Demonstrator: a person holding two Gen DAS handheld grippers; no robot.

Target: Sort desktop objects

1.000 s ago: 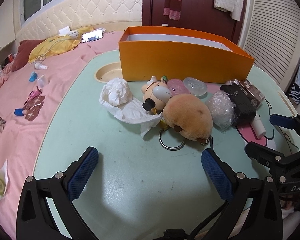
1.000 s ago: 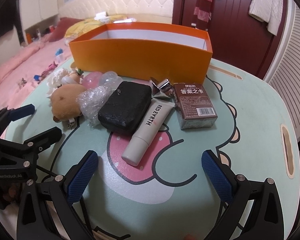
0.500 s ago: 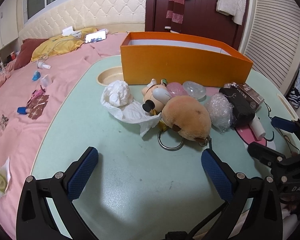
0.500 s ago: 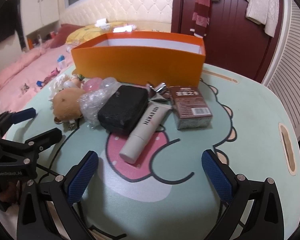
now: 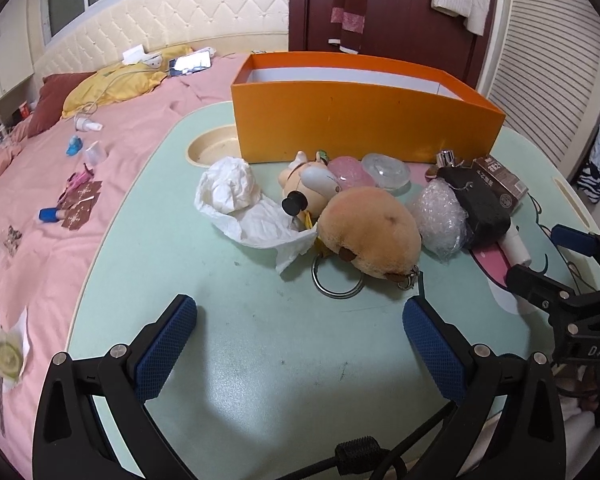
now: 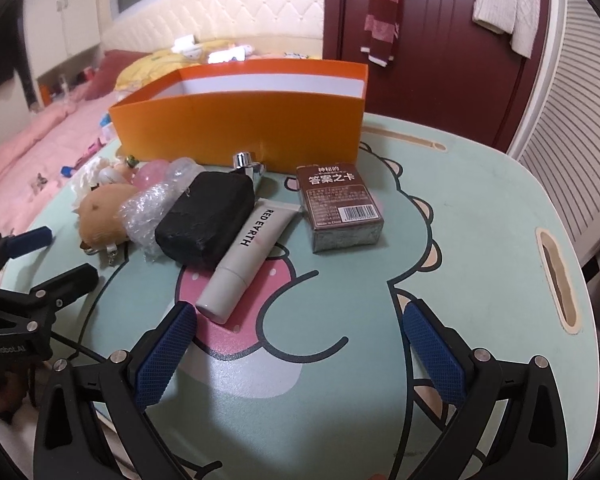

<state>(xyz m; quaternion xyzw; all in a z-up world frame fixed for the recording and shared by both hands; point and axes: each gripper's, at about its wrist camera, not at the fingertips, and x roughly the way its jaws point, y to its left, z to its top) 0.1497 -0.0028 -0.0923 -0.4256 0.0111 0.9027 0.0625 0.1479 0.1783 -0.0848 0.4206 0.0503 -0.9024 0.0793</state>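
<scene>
**Mia:** Look through the left camera first. What do you see?

**Ben:** The left hand-held gripper (image 5: 300, 322) is spread wide and holds nothing. It hangs over the near part of the counter (image 5: 260, 360). In front of it lies a brown plush toy (image 5: 370, 234) with a metal ring (image 5: 337, 280) under it.

**Mia:** How would that toy feel?

**Ben:** I think it is soft and light. It will squash, so pinch it across its round middle. Beside it, toward the left edge, is a crumpled tissue (image 5: 236, 192). That weighs almost nothing and can tear. The bubble wrap (image 5: 440, 214) on the toy's other side is puffy and a bit slippery, I guess.

**Mia:** And where should they all go?

**Ben:** Maybe into the orange box (image 5: 360, 120) at the far edge of the counter. It is open on top.

**Mia:** Now the right camera.

**Ben:** The right hand-held gripper (image 6: 300, 332) is spread wide too, with nothing in it. Its left pad is just beside the cap end of a white tube (image 6: 248, 252). The tube leans against a black pouch (image 6: 206, 218).

**Mia:** Is the tube easy to grab?

**Ben:** It looks smooth, so it may slip. I would hold it by the stiff cap end. The brown card box (image 6: 340, 208) has hard flat sides, so squeeze it across those. The pouch looks soft, so grab its middle.
</scene>
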